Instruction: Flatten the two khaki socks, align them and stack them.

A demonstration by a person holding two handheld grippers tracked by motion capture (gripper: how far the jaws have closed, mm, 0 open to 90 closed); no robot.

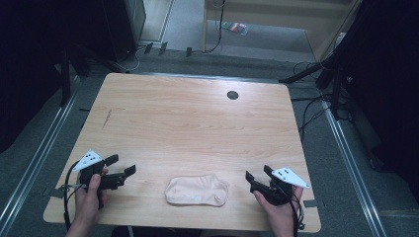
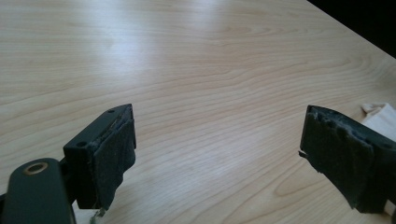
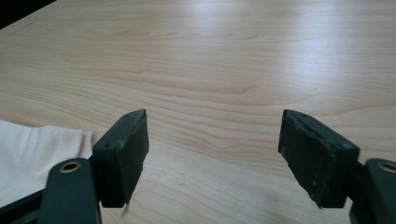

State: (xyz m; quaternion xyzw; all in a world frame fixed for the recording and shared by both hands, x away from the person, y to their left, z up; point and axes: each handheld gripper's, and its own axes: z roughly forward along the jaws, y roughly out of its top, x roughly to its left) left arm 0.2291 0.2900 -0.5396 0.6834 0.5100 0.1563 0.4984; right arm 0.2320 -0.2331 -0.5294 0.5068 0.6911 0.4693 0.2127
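Near the front edge of the wooden table (image 1: 197, 118), about midway along it, lies a pale folded sock (image 1: 197, 191), flat on the wood and touched by nothing. Its folds and any pattern are too soft and small to make out from the high view. To the left of the sock, well apart from it, the left gripper (image 1: 123, 165) hovers over the table with its jaws spread wide and nothing between them; in the left gripper view just a pale corner of the sock (image 2: 379, 116) shows, half hidden behind one black jaw and cut by the frame edge. To the right of the sock, also apart from it, the right gripper (image 1: 258, 174) stands with its jaws wide and empty; in the right gripper view the sock (image 3: 37, 154) shows at the lower left, partly covered by a jaw and cut off. Beyond the sock, near the far edge, sits a small dark round hole (image 1: 232, 95). Both forearms are cut off at the bottom edge.
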